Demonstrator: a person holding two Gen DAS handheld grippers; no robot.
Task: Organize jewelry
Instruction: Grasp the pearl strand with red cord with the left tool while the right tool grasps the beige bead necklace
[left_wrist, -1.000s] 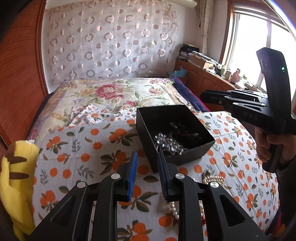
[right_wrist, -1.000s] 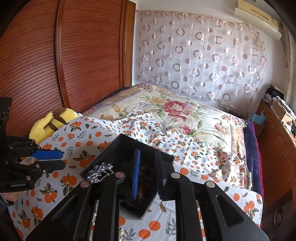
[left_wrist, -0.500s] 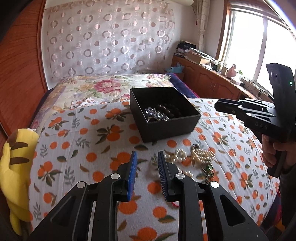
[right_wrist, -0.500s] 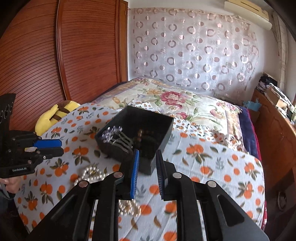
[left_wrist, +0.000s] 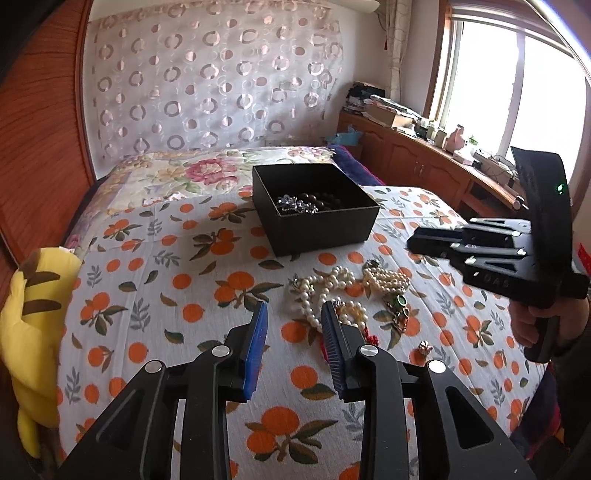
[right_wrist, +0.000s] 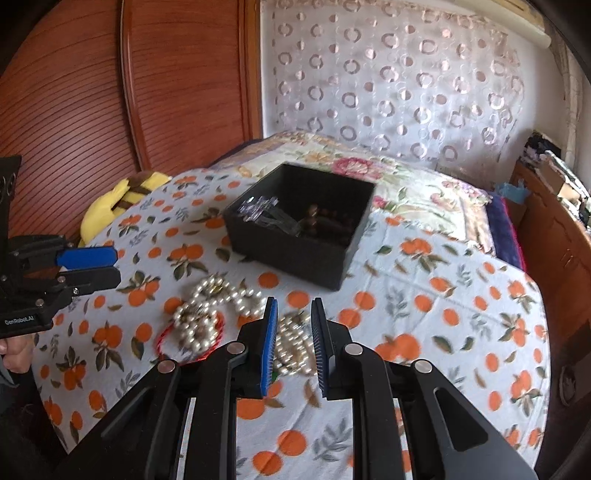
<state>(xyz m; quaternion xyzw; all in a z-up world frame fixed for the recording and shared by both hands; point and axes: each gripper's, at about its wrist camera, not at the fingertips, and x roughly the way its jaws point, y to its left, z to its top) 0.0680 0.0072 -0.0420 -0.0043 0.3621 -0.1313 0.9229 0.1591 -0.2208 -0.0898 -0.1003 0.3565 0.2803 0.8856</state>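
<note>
Two tools hovering over the bed, left tool (left_wrist: 293, 314) and right tool (right_wrist: 293, 308) both gaping empty, pearls (left_wrist: 325, 291) lying just beyond their tips, box (left_wrist: 314, 208) sitting farther off.

Glossy pearl strands (left_wrist: 325, 291) lie on a matt printed cloth sheet (left_wrist: 166, 280) beside a matt black box (left_wrist: 317, 229).

A home bedroom, bed (left_wrist: 155, 280) with orange-print sheet, flowery quilt (left_wrist: 207, 170), wooden wardrobe (right_wrist: 110, 92), curtain (left_wrist: 207, 81), window (left_wrist: 517, 85), yellow plush toy (left_wrist: 29, 325)
</note>
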